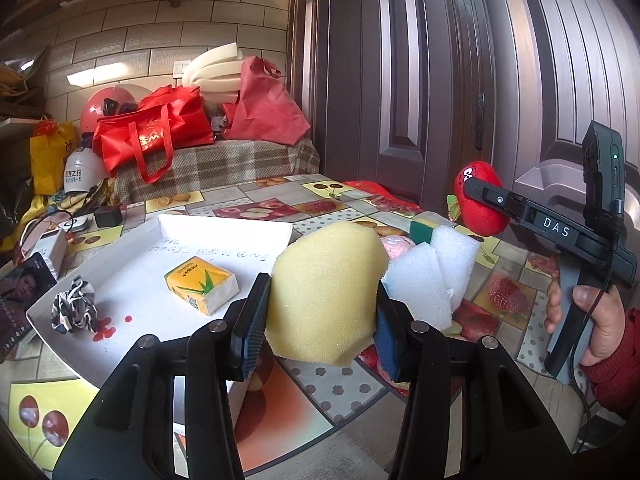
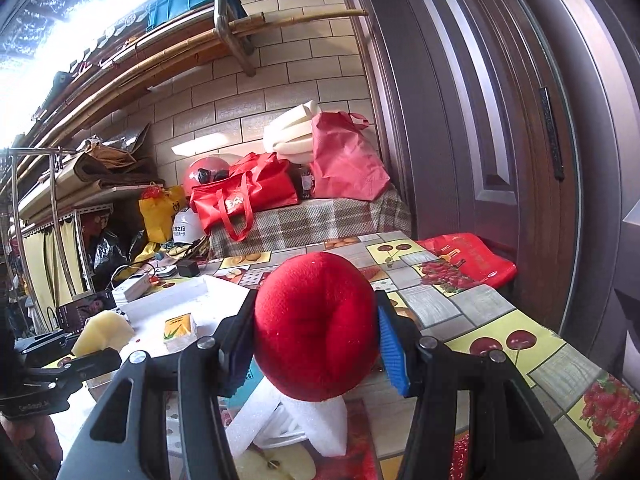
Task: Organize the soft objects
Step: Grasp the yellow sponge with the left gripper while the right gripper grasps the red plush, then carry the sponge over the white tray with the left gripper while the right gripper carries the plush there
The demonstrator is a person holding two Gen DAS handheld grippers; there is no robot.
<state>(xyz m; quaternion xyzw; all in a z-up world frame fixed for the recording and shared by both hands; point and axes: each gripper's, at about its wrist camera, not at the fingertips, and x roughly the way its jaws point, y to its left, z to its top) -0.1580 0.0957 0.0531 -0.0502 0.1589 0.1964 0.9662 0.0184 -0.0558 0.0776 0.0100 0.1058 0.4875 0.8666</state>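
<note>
Holding two soft things in the air at once right now, and that's what makes me nervous. My left gripper [image 1: 322, 312] is pinching the yellow sponge [image 1: 326, 294] between its pads, lifted over the near edge of the white tray [image 1: 224, 226], and my right gripper [image 2: 316, 340] is clamped on the red plush toy [image 2: 316, 326], up above the pile of white foam pieces [image 2: 296, 420] on the fruit-print tablecloth [image 2: 500, 336]. The sponge is visibly squashed and sticks out well past the pads, so I reckon it could spring sideways or roll off when I let go, maybe landing on the tray rim instead of inside. The plush is round and fuzzy, held around its fat middle, so my guess is it can squirt out if the squeeze eases even a little. Both tools are also fairly near each other, so heading for the same tray together risks a bump. As for the tray itself, it's shallow and already holds a yellow tissue pack [image 1: 202, 286] about mid-tray and a crumpled black-and-white scrunchie thing [image 1: 74, 306] at the left end, plus some red spots beside it. Plenty of bare floor left between them. The foam pieces, a green-backed scrub sponge [image 1: 420, 232] and something pink behind them are outside the tray.
</note>
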